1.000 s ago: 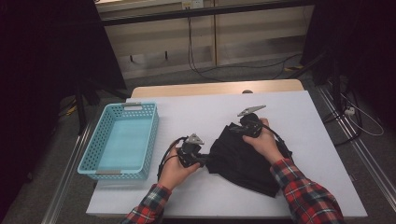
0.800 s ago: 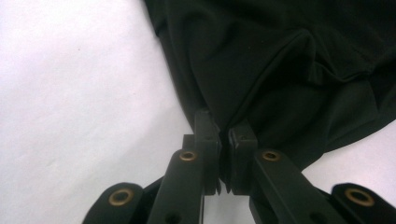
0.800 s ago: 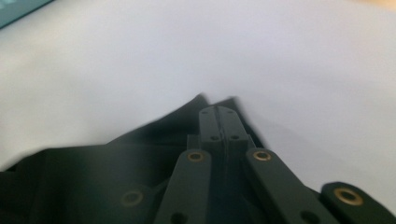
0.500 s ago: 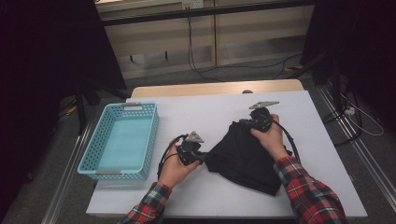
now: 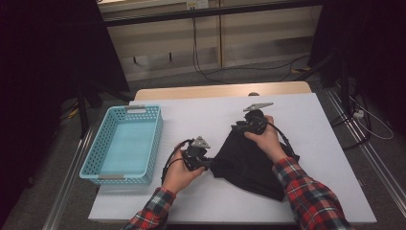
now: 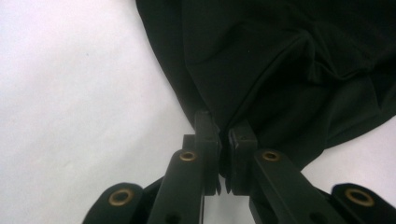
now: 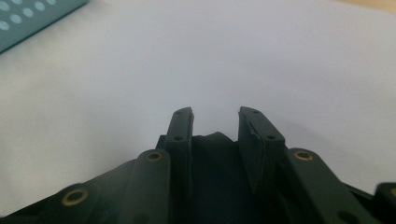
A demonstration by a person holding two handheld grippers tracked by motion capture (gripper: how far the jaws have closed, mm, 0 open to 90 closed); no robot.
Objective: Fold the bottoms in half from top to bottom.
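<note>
A black cloth [image 5: 249, 163] lies spread on the white table [image 5: 191, 120]. My left gripper [image 5: 209, 163] sits at the cloth's left edge and is shut on a fold of it. In the left gripper view the pads [image 6: 208, 133] pinch the cloth [image 6: 289, 56] between them. My right gripper [image 5: 238, 128] rests at the cloth's far corner. Its jaws have just been opening. In the right gripper view the right gripper [image 7: 215, 114] stands apart, and the cloth's corner [image 7: 215, 144] lies loose low between the jaws without being pressed.
A light blue plastic basket [image 5: 103, 143] stands at the table's left side, and its corner [image 7: 28, 18] shows in the right gripper view. Bare white table lies beyond the cloth, bordered by a wooden strip [image 5: 215, 91] at the far edge. Cables trail on the floor behind.
The right gripper drew the cloth's far corner outward, then came back a little to the left, and the cloth lies flatter. The left gripper stayed where it was.
</note>
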